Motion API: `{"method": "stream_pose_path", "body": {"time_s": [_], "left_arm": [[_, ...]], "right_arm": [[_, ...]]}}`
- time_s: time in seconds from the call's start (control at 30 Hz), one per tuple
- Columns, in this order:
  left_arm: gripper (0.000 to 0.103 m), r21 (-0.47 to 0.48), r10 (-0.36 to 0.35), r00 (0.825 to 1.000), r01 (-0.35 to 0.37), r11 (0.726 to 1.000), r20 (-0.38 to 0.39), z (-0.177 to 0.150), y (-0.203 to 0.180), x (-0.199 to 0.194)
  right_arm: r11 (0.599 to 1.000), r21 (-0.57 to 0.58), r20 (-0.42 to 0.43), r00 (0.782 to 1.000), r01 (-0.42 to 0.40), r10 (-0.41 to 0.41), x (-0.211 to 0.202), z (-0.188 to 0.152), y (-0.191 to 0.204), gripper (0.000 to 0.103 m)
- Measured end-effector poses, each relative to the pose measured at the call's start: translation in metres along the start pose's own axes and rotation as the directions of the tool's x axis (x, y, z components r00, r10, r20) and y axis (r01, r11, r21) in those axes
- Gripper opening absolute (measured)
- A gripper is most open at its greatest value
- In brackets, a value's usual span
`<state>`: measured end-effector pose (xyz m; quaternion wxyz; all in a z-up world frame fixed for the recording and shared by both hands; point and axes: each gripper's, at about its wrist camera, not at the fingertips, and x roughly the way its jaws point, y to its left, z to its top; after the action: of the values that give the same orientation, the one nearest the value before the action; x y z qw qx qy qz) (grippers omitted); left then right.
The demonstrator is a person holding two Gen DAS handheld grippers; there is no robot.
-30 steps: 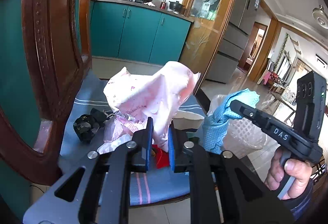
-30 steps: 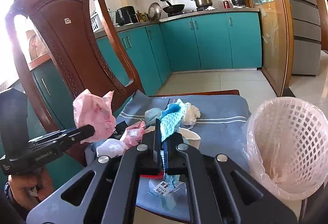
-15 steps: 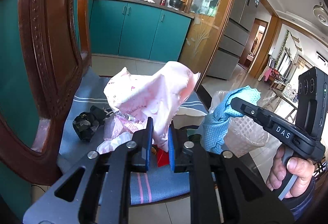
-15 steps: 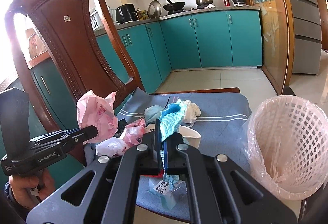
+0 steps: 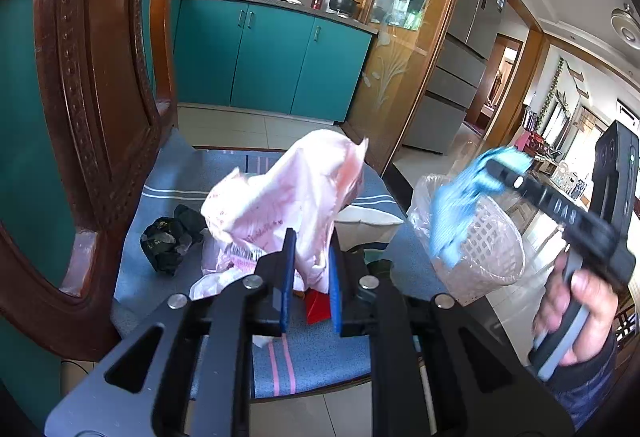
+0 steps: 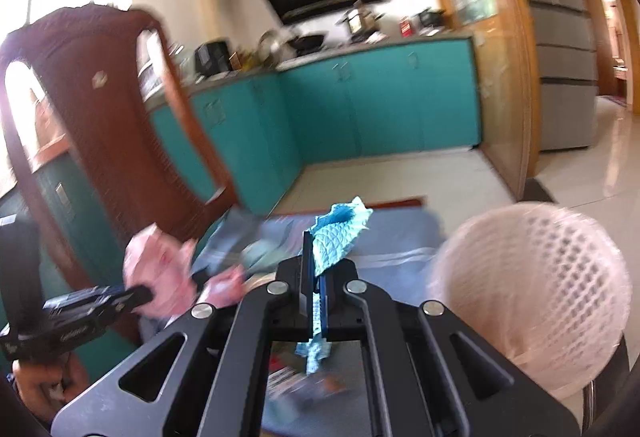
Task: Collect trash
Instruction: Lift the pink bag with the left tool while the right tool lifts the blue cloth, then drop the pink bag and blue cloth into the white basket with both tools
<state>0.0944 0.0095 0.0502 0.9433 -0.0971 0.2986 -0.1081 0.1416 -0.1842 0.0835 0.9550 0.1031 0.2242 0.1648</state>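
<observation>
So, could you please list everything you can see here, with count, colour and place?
Crumpled pink plastic bag: one, pink, held above the chair seat.
Textured blue paper scrap: one, blue, held near the basket.
White lattice waste basket: one, clear-lined, right of the chair.
Crumpled black wrapper: one, black, seat's left side.
Red packet: one, red, on the seat.
Blue striped seat cushion: one, on the wooden chair.
Left claw: shut on the bag.
Right claw: shut on the scrap.

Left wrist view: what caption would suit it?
Left gripper holds a pink bag while the right carries blue paper to the bin.
</observation>
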Motion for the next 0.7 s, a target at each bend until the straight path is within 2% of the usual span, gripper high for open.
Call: {"method": "stream_pose_path", "body": {"time_s": [0.13,0.3,0.37,0.4,0.43,0.47,0.53,0.63,0.7], "left_arm": [[0.015,0.008,-0.001,1.0,0.001,1.0,0.002,0.0,-0.002,-0.001],[0.015,0.009,-0.005,1.0,0.005,1.0,-0.003,0.0,-0.003,0.001],[0.015,0.011,-0.004,1.0,0.004,1.0,-0.001,0.001,-0.003,0.001],[0.015,0.012,-0.004,1.0,0.004,1.0,-0.001,0.001,-0.003,0.001],[0.015,0.015,-0.004,1.0,0.004,1.0,-0.002,0.001,-0.003,0.002],[0.015,0.018,-0.002,1.0,0.002,1.0,-0.002,0.001,-0.004,0.002],[0.015,0.024,0.0,1.0,0.0,1.0,-0.006,0.0,-0.005,0.003],[0.015,0.028,-0.002,1.0,0.002,1.0,-0.011,-0.001,-0.006,0.005],[0.015,0.035,-0.009,1.0,0.009,0.999,-0.011,-0.002,-0.008,0.006]], "right_arm": [[0.99,0.071,0.064,0.99,0.118,-0.123,-0.013,0.008,-0.045,0.003],[0.959,0.148,0.054,0.966,0.241,-0.251,-0.016,0.003,-0.094,0.004],[0.948,0.172,0.03,0.961,0.267,-0.276,-0.014,0.001,-0.105,0.023],[0.943,0.171,0.023,0.956,0.284,-0.292,-0.013,-0.001,-0.106,0.057],[0.934,0.179,0.03,0.947,0.309,-0.319,-0.013,0.0,-0.105,0.084],[0.923,0.201,0.072,0.934,0.329,-0.349,-0.02,-0.002,-0.104,0.089],[0.919,0.217,0.132,0.923,0.329,-0.362,-0.032,-0.003,-0.098,0.093],[0.915,0.246,0.203,0.906,0.32,-0.371,-0.047,-0.005,-0.09,0.094],[0.91,0.274,0.222,0.9,0.31,-0.374,-0.049,-0.005,-0.087,0.094]]}}
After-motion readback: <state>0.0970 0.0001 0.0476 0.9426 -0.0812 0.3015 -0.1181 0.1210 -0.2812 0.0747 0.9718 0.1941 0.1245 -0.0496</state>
